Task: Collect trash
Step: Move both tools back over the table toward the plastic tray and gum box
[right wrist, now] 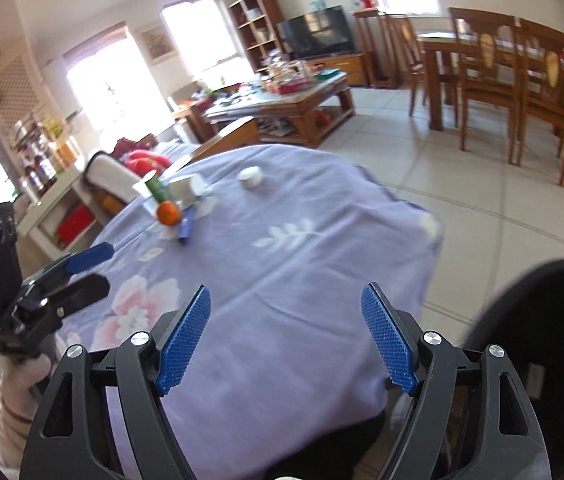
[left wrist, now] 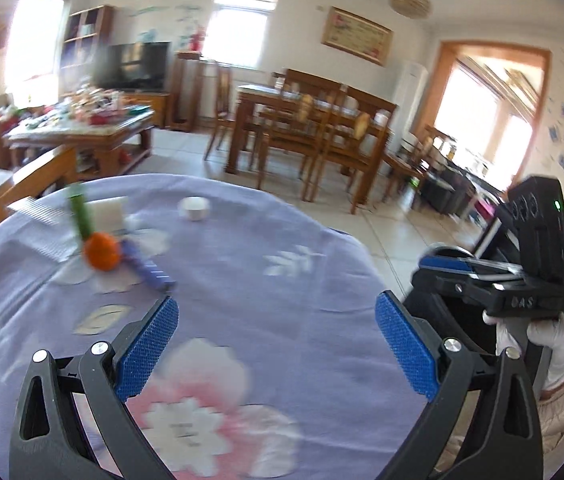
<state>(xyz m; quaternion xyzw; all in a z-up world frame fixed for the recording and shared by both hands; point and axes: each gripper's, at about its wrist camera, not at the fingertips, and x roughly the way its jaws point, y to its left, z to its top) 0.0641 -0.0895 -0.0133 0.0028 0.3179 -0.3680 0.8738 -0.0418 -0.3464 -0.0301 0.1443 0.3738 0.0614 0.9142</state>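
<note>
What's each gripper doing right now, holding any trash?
Left gripper: open, nothing between its blue pads, over the purple floral cloth.
Right gripper: open, nothing between its pads.

open hand-held gripper (left wrist: 277, 328) over tablecloth (left wrist: 241, 264)

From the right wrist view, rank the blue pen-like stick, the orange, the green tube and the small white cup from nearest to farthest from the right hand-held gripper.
From the right hand-held gripper:
1. Blue stick, left of centre on the cloth.
2. Orange, just beyond it, to the left.
3. Green tube, behind the orange.
4. White cup, far centre; too close to call against the tube.
</note>
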